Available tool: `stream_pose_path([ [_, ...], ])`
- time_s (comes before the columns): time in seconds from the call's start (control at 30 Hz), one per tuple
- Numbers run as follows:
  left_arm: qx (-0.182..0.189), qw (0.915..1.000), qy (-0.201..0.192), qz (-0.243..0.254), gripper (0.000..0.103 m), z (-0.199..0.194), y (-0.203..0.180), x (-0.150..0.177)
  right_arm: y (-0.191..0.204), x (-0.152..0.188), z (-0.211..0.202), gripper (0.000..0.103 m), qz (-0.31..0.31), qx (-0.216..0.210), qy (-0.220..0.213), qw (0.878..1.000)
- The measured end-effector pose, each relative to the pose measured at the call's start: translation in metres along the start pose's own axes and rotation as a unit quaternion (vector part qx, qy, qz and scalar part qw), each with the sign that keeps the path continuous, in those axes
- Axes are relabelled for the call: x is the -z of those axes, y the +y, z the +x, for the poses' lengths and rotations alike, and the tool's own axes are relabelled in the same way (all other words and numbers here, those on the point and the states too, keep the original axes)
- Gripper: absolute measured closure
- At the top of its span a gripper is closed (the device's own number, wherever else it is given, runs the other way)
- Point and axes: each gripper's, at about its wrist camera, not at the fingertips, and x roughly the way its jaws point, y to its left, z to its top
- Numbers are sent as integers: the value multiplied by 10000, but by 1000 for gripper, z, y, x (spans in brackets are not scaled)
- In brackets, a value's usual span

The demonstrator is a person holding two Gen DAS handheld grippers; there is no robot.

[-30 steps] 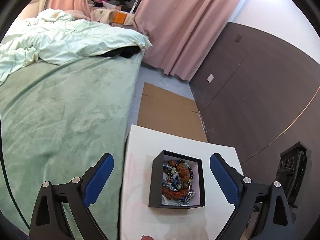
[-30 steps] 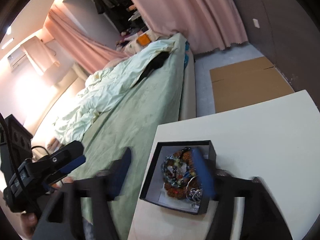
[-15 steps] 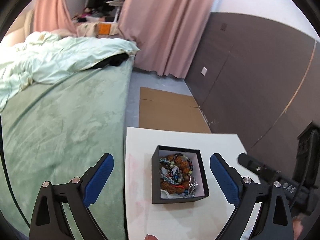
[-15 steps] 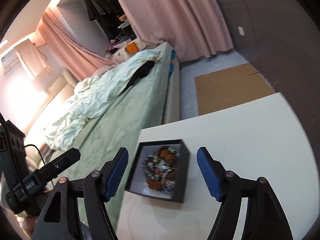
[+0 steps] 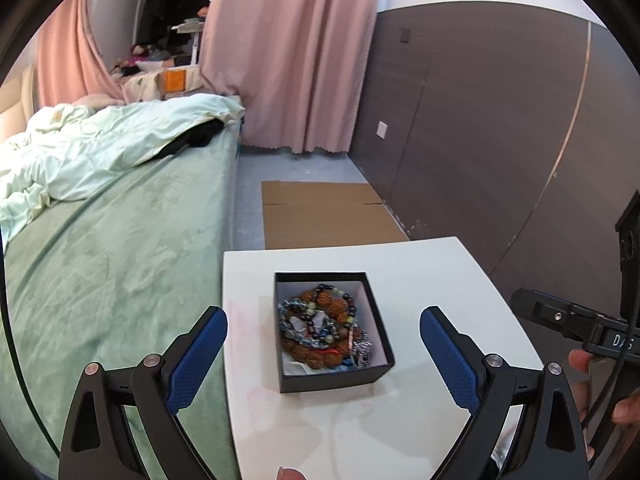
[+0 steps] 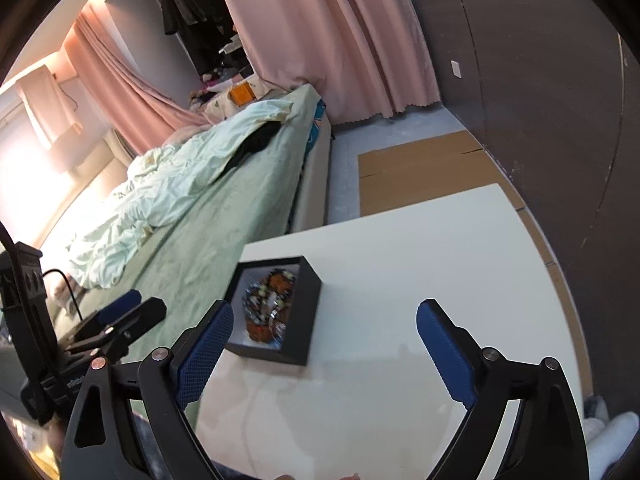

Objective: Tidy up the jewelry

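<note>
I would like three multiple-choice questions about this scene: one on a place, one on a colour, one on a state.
1. Where does the box stand?
A. on the white table
B. on the bed
C. on the cardboard

2. What colour is the box outside?
A. pink
B. black
C. green

3. How is the right gripper?
A. shut on a bracelet
B. shut, empty
C. open, empty

Answers: 1 A, it rests on the tabletop. 2 B, its walls are black. 3 C, its jaws have just been opening and stand wide with nothing between them.

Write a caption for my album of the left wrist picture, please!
Open black box of beaded bracelets on a white table, framed by the open left gripper.
</note>
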Motion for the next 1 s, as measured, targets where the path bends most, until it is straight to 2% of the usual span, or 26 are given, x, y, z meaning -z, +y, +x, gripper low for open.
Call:
stream_pose_path([
  [0.1, 46, 9999, -7, 103, 1, -2, -8, 4, -5, 3, -4, 9, -16, 99, 32, 9999],
  [0.37, 141, 9997, -26, 222, 1, -12, -17, 14, -8, 12, -20, 9, -287, 202, 77, 9994],
  [0.57, 246, 9994, -104, 219, 1, -23, -13, 18, -10, 17, -31, 9, -364, 95, -10, 9993],
  [1.0, 164, 9995, -172, 189, 1, -32, 2, 22, -11, 29, -39, 9, -572, 273, 58, 9980],
])
